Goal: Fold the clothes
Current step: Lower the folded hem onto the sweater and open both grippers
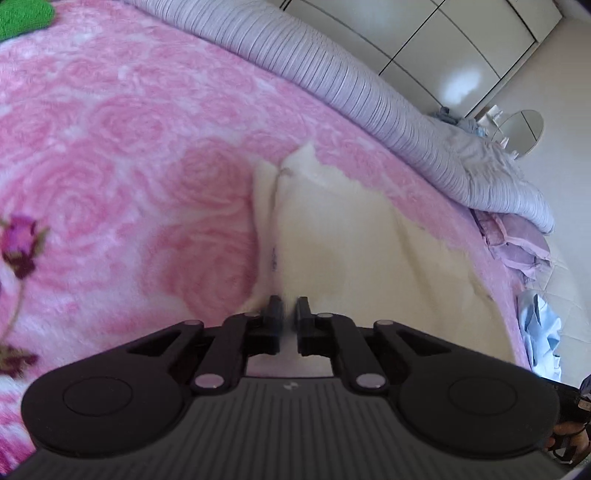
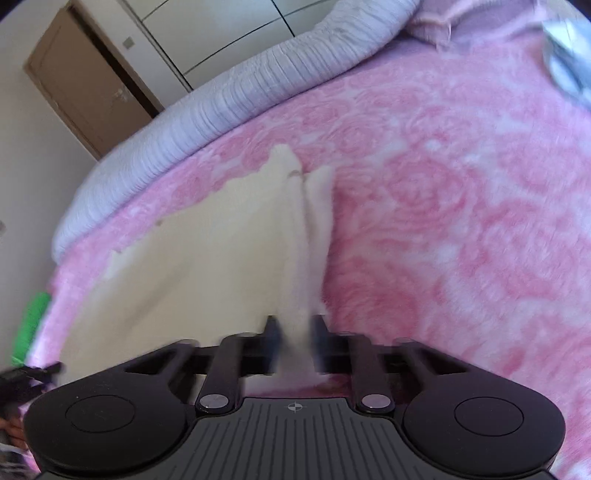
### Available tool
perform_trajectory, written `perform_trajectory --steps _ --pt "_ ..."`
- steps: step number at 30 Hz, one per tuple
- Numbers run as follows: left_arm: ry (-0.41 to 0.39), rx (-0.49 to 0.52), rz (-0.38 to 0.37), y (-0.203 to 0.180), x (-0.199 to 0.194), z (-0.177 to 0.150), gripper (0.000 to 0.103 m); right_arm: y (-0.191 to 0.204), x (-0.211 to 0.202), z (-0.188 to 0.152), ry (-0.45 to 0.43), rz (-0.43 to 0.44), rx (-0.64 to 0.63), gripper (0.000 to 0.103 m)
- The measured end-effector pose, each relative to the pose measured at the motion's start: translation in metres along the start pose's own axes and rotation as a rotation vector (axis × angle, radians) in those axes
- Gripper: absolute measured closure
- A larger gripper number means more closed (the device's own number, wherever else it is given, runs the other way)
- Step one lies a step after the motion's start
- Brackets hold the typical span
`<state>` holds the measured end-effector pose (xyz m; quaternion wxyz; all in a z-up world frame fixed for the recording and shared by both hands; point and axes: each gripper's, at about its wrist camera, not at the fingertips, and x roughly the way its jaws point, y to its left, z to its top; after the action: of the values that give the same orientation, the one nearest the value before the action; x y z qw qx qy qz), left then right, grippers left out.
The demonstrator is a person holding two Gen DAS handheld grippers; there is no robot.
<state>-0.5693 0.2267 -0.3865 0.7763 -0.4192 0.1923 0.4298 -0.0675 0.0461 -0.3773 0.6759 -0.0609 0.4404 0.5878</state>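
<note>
A cream garment (image 1: 343, 240) lies spread on a pink rose-patterned blanket (image 1: 110, 147); it also shows in the right wrist view (image 2: 207, 251). My left gripper (image 1: 289, 306) is shut on the near left edge of the cream garment, with cloth pinched between its black fingers. My right gripper (image 2: 295, 328) is shut on the near right edge of the same garment, where the cloth bunches into a fold running away from the fingers. The right wrist view is motion-blurred.
A lilac ribbed duvet (image 1: 332, 74) is rolled along the far edge of the bed. A green cloth (image 1: 22, 18) lies at the far left, also in the right wrist view (image 2: 31, 321). Light blue clothes (image 1: 539, 332) hang off the bed. Wardrobe doors (image 1: 443, 33) and a brown door (image 2: 85, 74) stand behind.
</note>
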Motion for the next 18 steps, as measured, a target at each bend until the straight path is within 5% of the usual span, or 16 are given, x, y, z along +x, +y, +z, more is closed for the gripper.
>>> perform_trajectory --steps 4,11,15,18 --pt "-0.031 0.074 0.016 -0.002 -0.005 0.002 0.098 -0.001 -0.010 -0.001 -0.064 -0.022 -0.017 0.092" --pt "0.031 -0.016 0.003 0.028 0.012 0.001 0.090 -0.026 0.017 -0.006 0.022 -0.045 0.063 0.090" --pt "-0.012 0.096 0.033 0.011 -0.004 0.028 0.085 -0.027 0.007 0.017 0.049 -0.037 0.001 0.053" --pt "-0.031 0.139 0.006 -0.006 0.005 0.057 0.070 -0.027 0.007 0.047 0.001 -0.030 -0.033 0.051"
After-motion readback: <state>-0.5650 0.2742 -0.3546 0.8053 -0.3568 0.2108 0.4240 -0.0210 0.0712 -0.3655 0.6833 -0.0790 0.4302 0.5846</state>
